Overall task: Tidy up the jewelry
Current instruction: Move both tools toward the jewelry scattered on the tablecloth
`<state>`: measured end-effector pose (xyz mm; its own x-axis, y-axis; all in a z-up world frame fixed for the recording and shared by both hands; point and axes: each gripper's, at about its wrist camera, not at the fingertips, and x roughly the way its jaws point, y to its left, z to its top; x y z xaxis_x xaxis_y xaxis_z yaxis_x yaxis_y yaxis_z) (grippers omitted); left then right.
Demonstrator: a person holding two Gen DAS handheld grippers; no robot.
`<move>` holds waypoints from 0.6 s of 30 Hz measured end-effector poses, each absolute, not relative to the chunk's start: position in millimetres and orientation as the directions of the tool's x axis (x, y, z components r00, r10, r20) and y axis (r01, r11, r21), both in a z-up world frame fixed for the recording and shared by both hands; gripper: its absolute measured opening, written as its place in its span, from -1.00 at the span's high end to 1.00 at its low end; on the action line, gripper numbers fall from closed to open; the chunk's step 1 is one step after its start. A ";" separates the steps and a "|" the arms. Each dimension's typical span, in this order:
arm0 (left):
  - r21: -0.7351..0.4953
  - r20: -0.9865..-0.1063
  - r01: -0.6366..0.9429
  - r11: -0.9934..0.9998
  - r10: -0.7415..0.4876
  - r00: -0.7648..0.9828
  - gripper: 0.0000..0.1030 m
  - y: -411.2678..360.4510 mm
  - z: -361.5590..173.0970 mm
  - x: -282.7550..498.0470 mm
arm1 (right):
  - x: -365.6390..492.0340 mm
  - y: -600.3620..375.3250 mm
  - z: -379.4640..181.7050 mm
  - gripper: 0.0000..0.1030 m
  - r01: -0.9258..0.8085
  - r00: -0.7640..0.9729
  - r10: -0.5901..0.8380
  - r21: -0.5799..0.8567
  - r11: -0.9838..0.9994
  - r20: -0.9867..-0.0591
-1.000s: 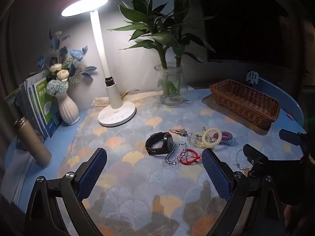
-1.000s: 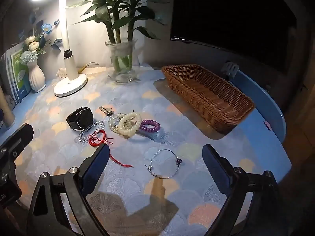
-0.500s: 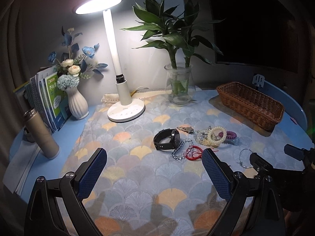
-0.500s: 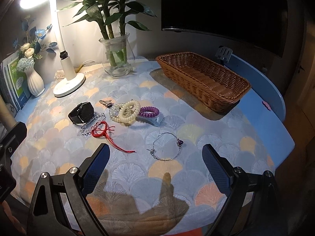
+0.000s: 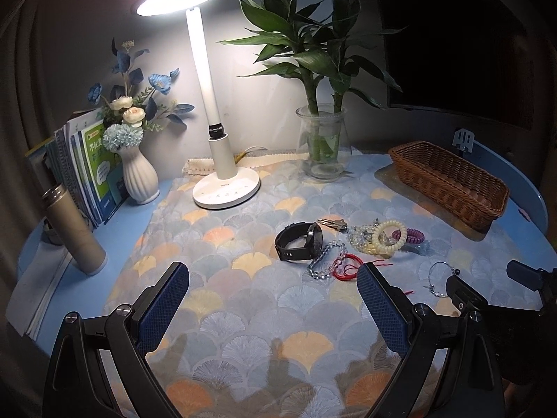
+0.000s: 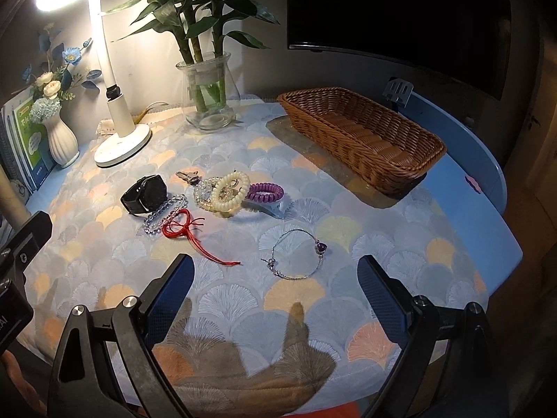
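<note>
Both grippers, left gripper (image 5: 273, 299) and right gripper (image 6: 275, 291), now farther back from the jewelry (image 6: 222, 193), higher above the tablecloth (image 6: 313, 209).

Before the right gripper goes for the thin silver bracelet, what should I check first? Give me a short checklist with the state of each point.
1. Right gripper open and empty: ok.
2. Silver bracelet lies apart from the other jewelry: ok.
3. Red cord tail ends short of the bracelet: ok.
4. Wicker basket has room inside: ok, nothing visible inside.
5. Left gripper open, away from the bracelet: ok.
6. Bracelet clasp closed: cannot tell.
</note>
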<state>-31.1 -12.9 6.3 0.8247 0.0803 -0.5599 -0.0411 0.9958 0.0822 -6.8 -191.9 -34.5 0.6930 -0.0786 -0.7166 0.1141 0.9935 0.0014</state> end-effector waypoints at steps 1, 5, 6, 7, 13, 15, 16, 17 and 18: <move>0.079 -0.559 -0.042 0.996 0.079 0.825 -0.90 -12.6 6.0 -30.9 | -6.7 -191.9 -34.6 -0.85 0.112 0.693 -0.074 0.006 0.994 -0.717; 0.078 -0.563 -0.040 0.996 0.077 0.823 -0.90 -12.0 5.4 -30.7 | -7.4 -190.8 -34.4 -0.85 0.113 0.696 -0.079 -0.001 0.994 -0.714; 0.078 -0.564 -0.041 0.996 0.078 0.822 -0.90 -11.5 5.3 -30.1 | -7.4 -190.8 -34.4 -0.85 0.111 0.696 -0.077 0.001 0.994 -0.714; 0.076 -0.565 -0.042 0.996 0.078 0.821 -0.90 -11.1 5.0 -29.7 | -7.4 -190.8 -34.5 -0.85 0.111 0.696 -0.077 0.001 0.994 -0.714; 0.073 -0.572 -0.042 0.996 0.077 0.816 -0.90 -8.7 2.7 -27.9 | -6.5 -191.2 -36.9 -0.85 0.114 0.690 -0.076 0.005 0.993 -0.720; 0.076 -0.575 -0.045 0.996 0.081 0.814 -0.90 -7.6 1.3 -26.4 | -6.0 -191.2 -37.1 -0.85 0.112 0.690 -0.075 0.003 0.994 -0.720; 0.080 -0.577 -0.045 0.996 0.083 0.812 -0.90 -6.4 0.5 -25.1 | -5.8 -192.0 -37.7 -0.85 0.113 0.690 -0.077 0.002 0.994 -0.720; 0.083 -0.579 -0.047 0.995 0.086 0.810 -0.90 -4.4 -0.3 -23.9 | -5.4 -193.1 -38.2 -0.85 0.115 0.689 -0.080 0.000 0.993 -0.720; 0.086 -0.581 -0.050 0.995 0.091 0.809 -0.90 -1.5 -1.7 -22.7 | -4.9 -194.5 -38.7 -0.85 0.118 0.690 -0.081 0.001 0.993 -0.720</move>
<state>-22.7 -1.5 -1.7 0.8090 0.0908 -0.5807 -0.0503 0.9951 0.0855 -4.9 -194.5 -38.7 0.6895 -0.0813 -0.7197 0.1183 0.9930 0.0011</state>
